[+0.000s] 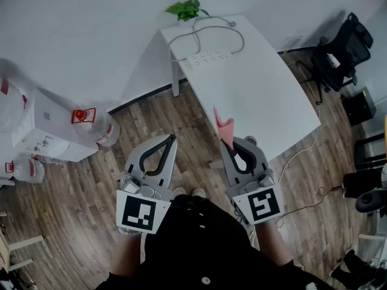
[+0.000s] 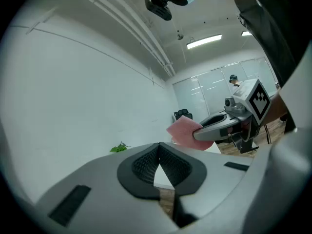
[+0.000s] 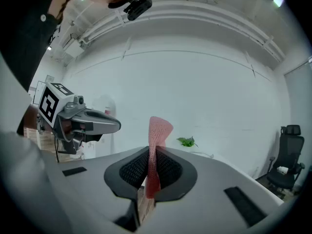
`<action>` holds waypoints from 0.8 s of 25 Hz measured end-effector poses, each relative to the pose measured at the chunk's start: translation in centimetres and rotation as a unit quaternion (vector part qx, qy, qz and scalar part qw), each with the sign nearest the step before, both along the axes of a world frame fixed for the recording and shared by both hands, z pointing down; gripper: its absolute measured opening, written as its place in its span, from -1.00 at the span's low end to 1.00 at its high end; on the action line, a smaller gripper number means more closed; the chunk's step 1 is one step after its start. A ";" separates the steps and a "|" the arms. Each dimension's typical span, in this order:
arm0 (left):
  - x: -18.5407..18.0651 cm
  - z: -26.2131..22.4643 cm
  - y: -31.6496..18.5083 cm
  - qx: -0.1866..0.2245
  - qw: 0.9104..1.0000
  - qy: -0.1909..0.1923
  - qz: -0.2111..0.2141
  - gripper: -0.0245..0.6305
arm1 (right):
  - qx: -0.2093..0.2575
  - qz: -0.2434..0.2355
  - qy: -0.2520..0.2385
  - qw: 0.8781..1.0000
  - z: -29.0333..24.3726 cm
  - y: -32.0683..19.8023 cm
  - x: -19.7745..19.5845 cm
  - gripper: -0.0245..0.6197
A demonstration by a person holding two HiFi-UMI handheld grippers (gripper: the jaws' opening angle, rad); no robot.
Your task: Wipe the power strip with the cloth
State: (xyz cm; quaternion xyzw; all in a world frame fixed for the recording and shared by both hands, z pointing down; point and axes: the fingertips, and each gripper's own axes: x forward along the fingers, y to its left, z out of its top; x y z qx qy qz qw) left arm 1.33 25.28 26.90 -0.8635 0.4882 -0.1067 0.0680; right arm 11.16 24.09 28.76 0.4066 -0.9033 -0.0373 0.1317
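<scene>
The white power strip (image 1: 208,57) lies near the far end of the white table (image 1: 260,101), its grey cable (image 1: 202,32) looped behind it. I stand on the wooden floor short of the table, both grippers held up in front of me. My right gripper (image 1: 225,141) (image 3: 151,150) is shut on a pink cloth (image 1: 222,125) (image 3: 159,128) (image 2: 183,130), which sticks up past the fingertips. My left gripper (image 1: 172,139) (image 2: 159,147) is shut with nothing in it, level with the right one and to its left. The strip does not show in either gripper view.
A small green plant (image 1: 186,8) stands at the table's far corner. A water dispenser (image 1: 42,132) and water bottles (image 1: 97,124) are at the left by the wall. Black office chairs (image 1: 341,44) and cables on the floor lie to the right of the table.
</scene>
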 end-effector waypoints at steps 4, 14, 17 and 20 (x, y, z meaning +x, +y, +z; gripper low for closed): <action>-0.4 -0.2 -0.2 0.006 1.000 -0.003 -0.003 -0.88 | 0.001 -0.001 -0.001 1.000 0.1 0.0 -0.2 -0.78; -0.9 0.1 -0.1 0.004 1.000 -0.002 -0.007 -0.88 | -0.002 0.002 -0.002 1.000 0.1 0.1 -0.3 -0.78; -1.2 0.1 -0.1 0.005 1.000 -0.002 -0.007 -0.88 | -0.005 0.003 -0.009 1.000 0.2 0.0 -0.6 -0.78; -1.6 0.1 -0.2 0.006 1.000 -0.006 -0.005 -0.88 | -0.005 0.004 -0.012 1.000 0.1 -0.1 -0.9 -0.78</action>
